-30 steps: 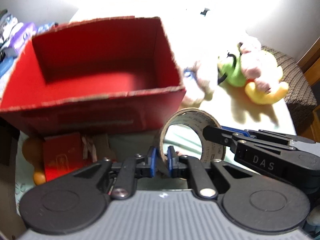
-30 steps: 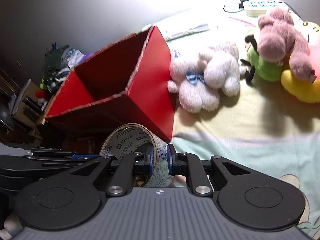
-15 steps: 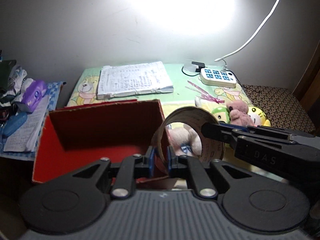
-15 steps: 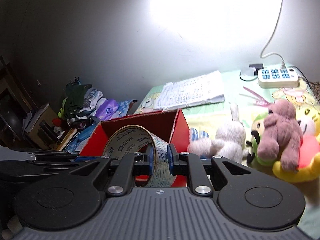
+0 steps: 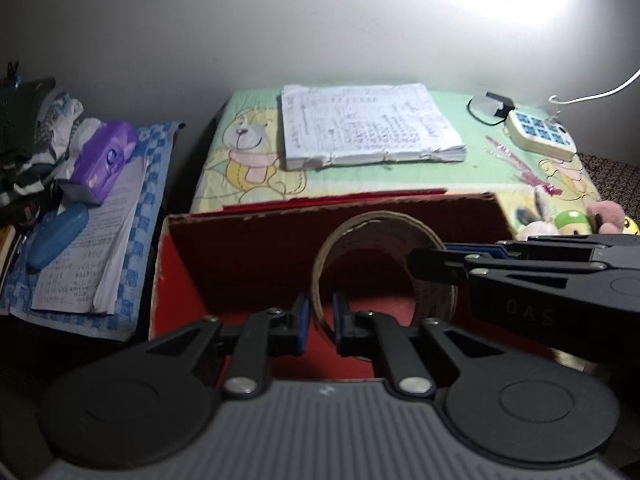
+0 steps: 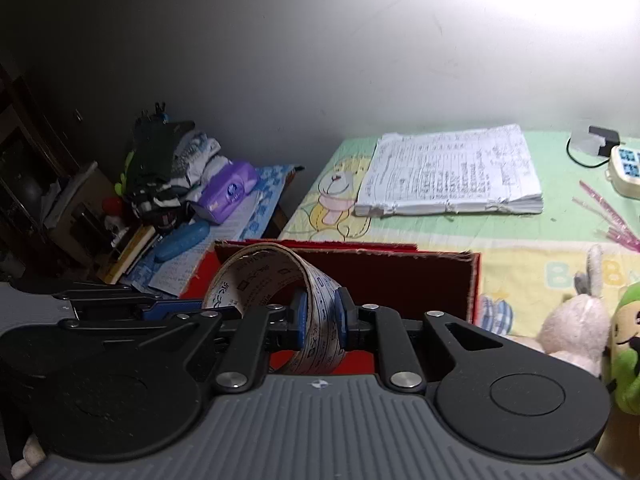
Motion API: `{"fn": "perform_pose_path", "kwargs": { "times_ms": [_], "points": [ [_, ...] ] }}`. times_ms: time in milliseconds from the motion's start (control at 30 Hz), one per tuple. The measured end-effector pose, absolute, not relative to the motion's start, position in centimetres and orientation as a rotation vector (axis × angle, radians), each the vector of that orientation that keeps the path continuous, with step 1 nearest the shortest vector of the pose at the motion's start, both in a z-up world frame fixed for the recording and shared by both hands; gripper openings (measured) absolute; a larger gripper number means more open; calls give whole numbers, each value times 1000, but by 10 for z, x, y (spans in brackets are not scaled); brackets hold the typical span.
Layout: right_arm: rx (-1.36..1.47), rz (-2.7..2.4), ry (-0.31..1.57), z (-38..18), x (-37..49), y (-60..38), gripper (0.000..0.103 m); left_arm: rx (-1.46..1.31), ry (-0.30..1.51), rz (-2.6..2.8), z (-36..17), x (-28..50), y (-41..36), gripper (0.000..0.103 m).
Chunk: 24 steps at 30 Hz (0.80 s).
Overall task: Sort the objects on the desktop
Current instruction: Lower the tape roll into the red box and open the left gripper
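Left gripper (image 5: 320, 322): pinching tape roll (image 5: 384, 268) wall.
Right gripper (image 6: 320, 318): clamping same roll, opposite side.
Tape roll: hanging above red box (image 5: 248, 264).
Plush toys (image 6: 576, 324): lying right of box.

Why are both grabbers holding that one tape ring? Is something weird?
Yes. The left gripper and the right gripper both pinch the tape roll above the red box, which is odd for one light ring.

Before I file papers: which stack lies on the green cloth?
The thick stack by the wall; the other stack lies on the blue checked cloth, under a blue case.
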State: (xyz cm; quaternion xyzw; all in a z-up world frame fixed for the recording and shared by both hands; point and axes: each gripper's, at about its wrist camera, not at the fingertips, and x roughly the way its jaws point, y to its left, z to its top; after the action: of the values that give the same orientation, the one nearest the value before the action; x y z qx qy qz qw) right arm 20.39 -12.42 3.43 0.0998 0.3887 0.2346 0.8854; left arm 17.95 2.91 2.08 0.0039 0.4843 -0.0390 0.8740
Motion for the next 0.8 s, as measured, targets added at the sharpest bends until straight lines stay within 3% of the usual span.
{"fn": "perform_pose_path", "kwargs": {
  "times_ms": [267, 800],
  "points": [
    [215, 436, 1033, -25, 252, -77, 15, -10, 1153, -86, -38, 219, 67, 7],
    [261, 341, 1184, -65, 291, -45, 13, -36, 1084, -186, -19, 200, 102, 10]
  ]
}}
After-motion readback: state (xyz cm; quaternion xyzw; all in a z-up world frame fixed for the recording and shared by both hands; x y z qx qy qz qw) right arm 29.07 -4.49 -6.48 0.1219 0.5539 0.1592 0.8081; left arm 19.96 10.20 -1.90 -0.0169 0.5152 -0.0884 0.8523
